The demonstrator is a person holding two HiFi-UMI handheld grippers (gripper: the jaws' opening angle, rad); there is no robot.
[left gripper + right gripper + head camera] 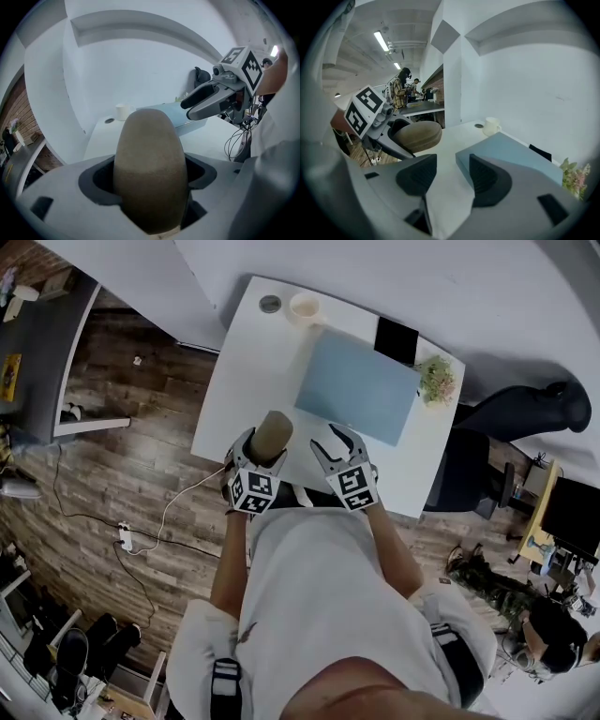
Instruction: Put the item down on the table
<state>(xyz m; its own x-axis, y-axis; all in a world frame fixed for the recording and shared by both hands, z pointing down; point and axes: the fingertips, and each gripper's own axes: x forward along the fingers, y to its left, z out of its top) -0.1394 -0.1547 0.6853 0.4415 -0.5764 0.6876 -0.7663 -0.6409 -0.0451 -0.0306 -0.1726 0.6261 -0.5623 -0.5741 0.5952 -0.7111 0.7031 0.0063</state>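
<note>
Head view: left gripper (264, 452) holds a brown, matte, egg-shaped object (273, 433) over the near edge of the white table (246, 381); contact unclear. Left gripper view: jaws pinch its sides. Right gripper view: right gripper (449, 176) spread, empty

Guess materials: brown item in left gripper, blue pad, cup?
Brown item: matte, finely speckled, no shine; possibly cork or fabric-covered, unclear. Blue pad: flat, matte, even colour; probably plastic or board. Cup: smooth cream surface; likely ceramic.

Round thing (270, 304) beside cup (305, 307): too small to identify. Near edge of table (253, 371) partly hidden behind torso (328, 596).
</note>
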